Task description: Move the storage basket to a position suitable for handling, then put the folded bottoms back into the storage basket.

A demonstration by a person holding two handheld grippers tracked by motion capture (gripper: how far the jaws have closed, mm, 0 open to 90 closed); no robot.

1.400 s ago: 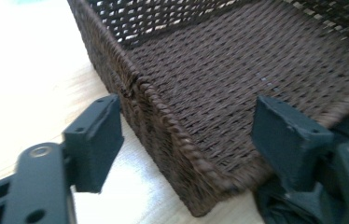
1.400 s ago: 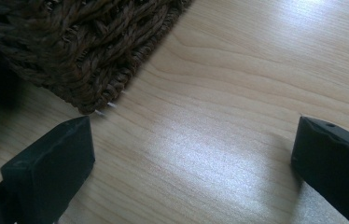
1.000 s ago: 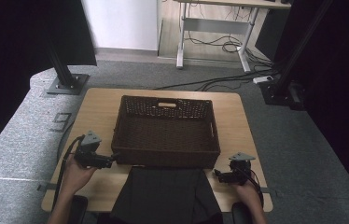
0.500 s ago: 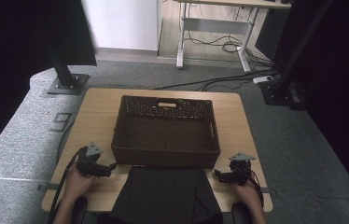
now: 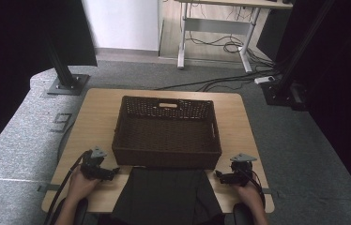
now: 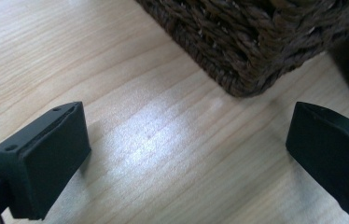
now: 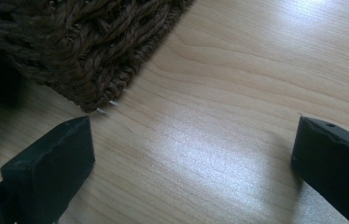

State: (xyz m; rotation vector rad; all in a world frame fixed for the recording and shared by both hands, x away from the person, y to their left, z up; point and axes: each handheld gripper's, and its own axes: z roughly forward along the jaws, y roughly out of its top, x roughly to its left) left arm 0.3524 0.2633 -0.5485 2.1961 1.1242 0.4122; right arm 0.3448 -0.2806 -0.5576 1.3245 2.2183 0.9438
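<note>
One wicker basket and one dark cloth, perhaps trousers, at its six o'clock. Two grippers, left gripper and right gripper, both gaping, holding nothing.

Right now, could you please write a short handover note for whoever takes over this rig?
Left gripper: open, holding nothing, low over the table by the near left corner of the wicker basket.
Right gripper: open, holding nothing, by the basket's near right corner.
Basket: mid-table, upright, nothing visible inside.
Dark cloth: flat at the near edge, between the two grippers, just in front of the basket.
Done: nothing gripped so far.
Left: probably grasp the cloth by its far corners; what follows cannot be told.
</note>
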